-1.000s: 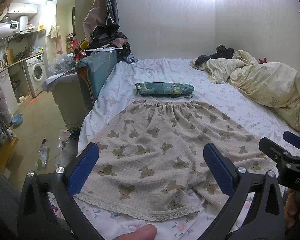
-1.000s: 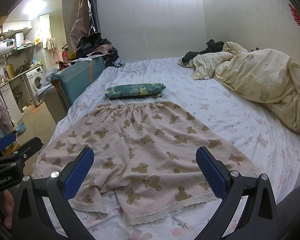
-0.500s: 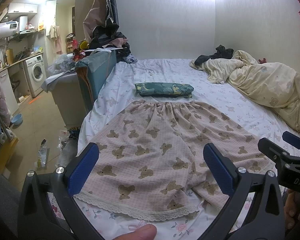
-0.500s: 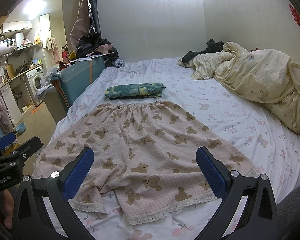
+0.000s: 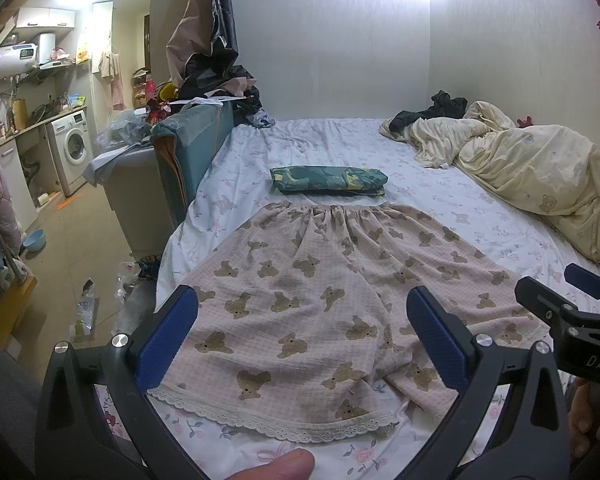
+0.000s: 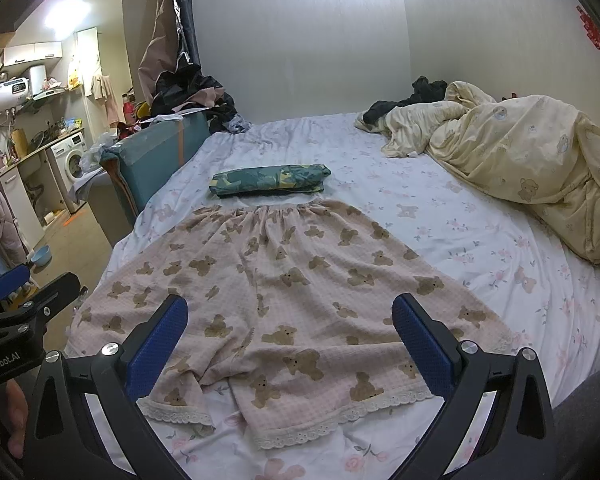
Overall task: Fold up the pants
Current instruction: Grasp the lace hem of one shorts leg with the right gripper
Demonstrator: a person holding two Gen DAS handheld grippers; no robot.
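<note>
Pink pants (image 5: 332, 280) with a brown bear print and lace hems lie spread flat on the bed, waistband at the far end, both legs toward me; they also show in the right wrist view (image 6: 292, 280). My left gripper (image 5: 300, 332) is open and empty, held above the left leg's hem. My right gripper (image 6: 290, 330) is open and empty, held above the right leg's hem. Each gripper shows at the edge of the other's view, the right one (image 5: 576, 328) and the left one (image 6: 16, 312).
A folded green patterned cloth (image 5: 328, 179) lies just beyond the waistband. A crumpled yellow duvet (image 5: 540, 176) fills the bed's right side. A teal headboard (image 5: 192, 148) and piled clothes stand at the left; the floor drops off left of the bed (image 5: 260, 148).
</note>
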